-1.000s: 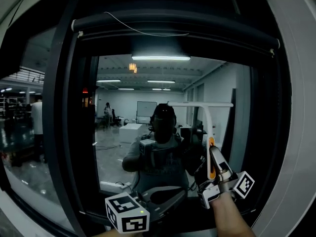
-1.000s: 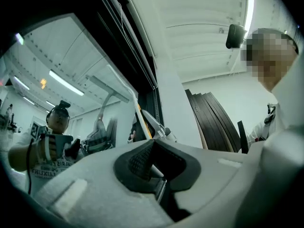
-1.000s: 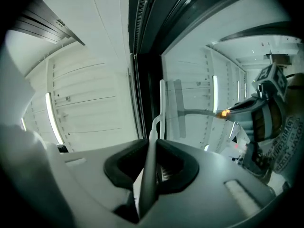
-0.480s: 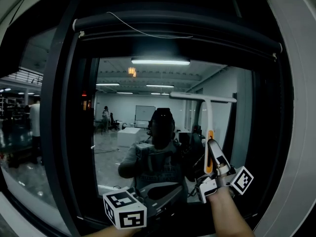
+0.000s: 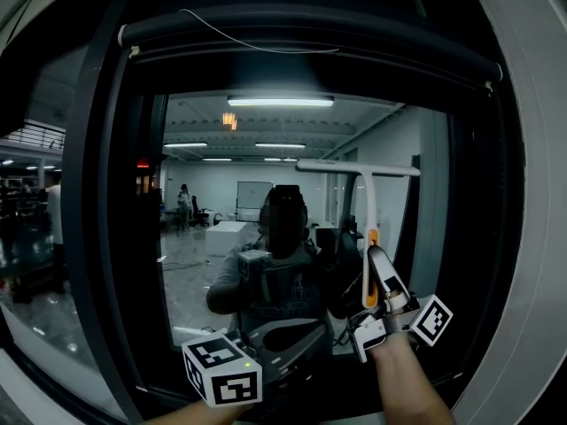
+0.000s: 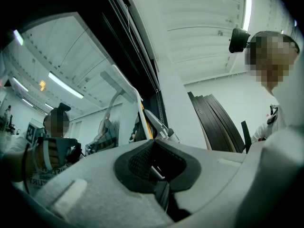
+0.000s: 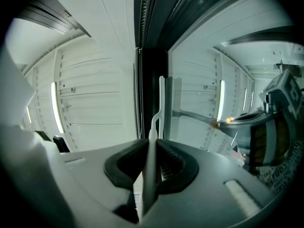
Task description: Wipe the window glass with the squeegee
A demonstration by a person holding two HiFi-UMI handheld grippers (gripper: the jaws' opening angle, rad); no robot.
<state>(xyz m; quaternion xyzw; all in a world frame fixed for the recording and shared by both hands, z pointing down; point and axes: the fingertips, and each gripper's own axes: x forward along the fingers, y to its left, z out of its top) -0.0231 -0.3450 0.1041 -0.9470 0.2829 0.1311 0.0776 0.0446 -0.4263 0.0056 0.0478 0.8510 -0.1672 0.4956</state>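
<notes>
Where right hand-held gripper (image 5: 374, 257) clamps it, squeegee (image 5: 359, 168) stands upright

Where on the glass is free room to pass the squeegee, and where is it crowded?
Free: the window glass between the left frame and the squeegee. Crowded: the lower right, around the right tool and left tool.

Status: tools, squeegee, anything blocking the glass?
Right tool shut on squeegee handle. Left tool shut, empty, held low. Blade up at window glass, upper right. No obstruction seen.
</notes>
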